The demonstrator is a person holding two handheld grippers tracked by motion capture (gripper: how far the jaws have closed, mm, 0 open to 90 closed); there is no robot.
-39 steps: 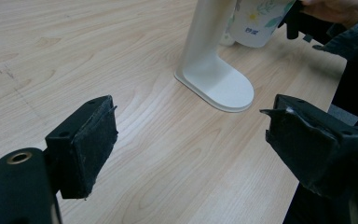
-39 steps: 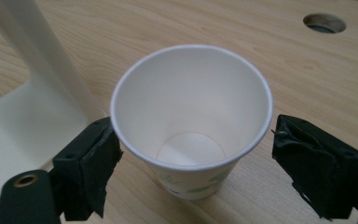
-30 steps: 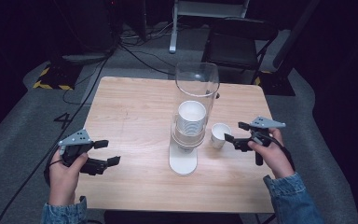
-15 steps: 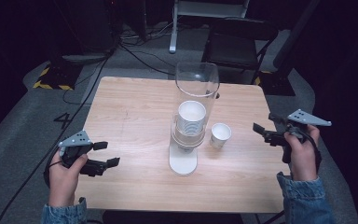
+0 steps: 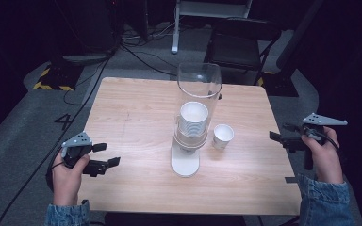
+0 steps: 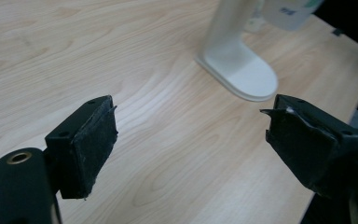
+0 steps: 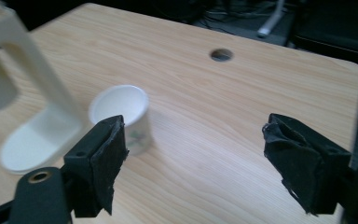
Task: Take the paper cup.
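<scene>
**Clearing off from the set-down cup without knocking it**

A single paper cup (image 5: 223, 136) stands upright on the wooden table (image 5: 136, 113), just right of the cup dispenser (image 5: 193, 127) and apart from its white foot. Inside the clear tube, a stack of cups (image 5: 193, 117) waits above the outlet. From how things lie, the cup is already pulled and placed, and the step in hand reads as getting the hands clear, or lining up for another pull.

The right gripper (image 5: 283, 139) hangs over the right edge of the table, well right of the cup, jaws spread wide with nothing between them. In the right gripper view the cup (image 7: 121, 112) sits just beyond the left jaw, rim up, unpinched. The left gripper (image 5: 108, 155) hovers at the near left, also gaping and empty; its own view looks across bare wood to the dispenser's foot (image 6: 242, 74).

To do this well:
- Keep the right jaws wide and move sideways, not down, so no pad clips the light cup's rim.
- If another cup is wanted, approach the lowest cup's lip from the near side, squarely, and pinch gently; paper crushes easily.
- The left gripper could steady the dispenser's foot, since the stand may tip when tugged.
</scene>
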